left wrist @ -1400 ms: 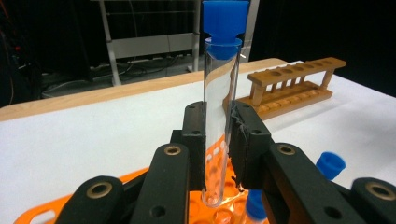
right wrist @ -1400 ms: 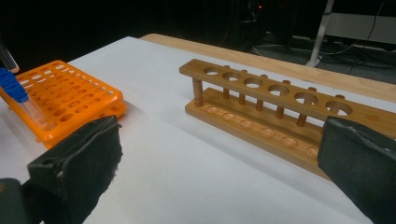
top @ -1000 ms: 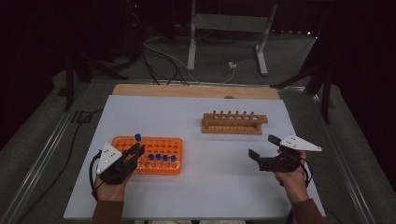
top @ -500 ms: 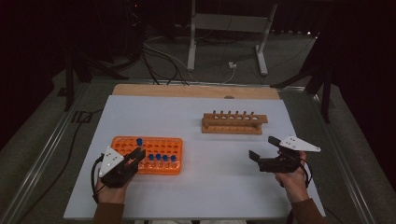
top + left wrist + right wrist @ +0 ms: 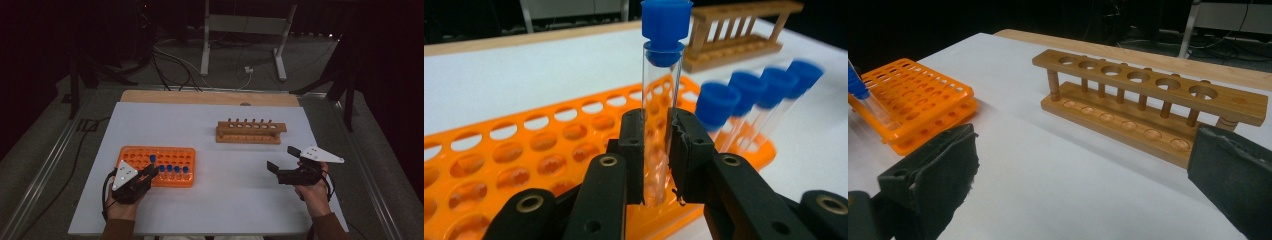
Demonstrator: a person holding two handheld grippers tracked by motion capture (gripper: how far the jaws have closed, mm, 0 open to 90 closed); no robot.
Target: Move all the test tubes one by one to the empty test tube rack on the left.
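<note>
**Left gripper clamps a tube at the orange rack**

Compared with a second ago, the left gripper (image 5: 656, 155) has dropped lower and nearer the person, and its jaws now pinch a clear blue-capped tube (image 5: 663, 95) upright over the orange rack's (image 5: 172, 156) near edge. Four more blue-capped tubes (image 5: 172, 170) stand in that rack's front row. Right of the orange rack, the wooden rack (image 5: 250, 131) is empty. The right gripper (image 5: 286, 166) hovers wide open, holding nothing.

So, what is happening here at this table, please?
A person works with two handheld grippers. The left gripper is shut on a blue-capped test tube over the orange rack, where four more capped tubes stand. The right gripper waits open near the empty wooden rack.
</note>
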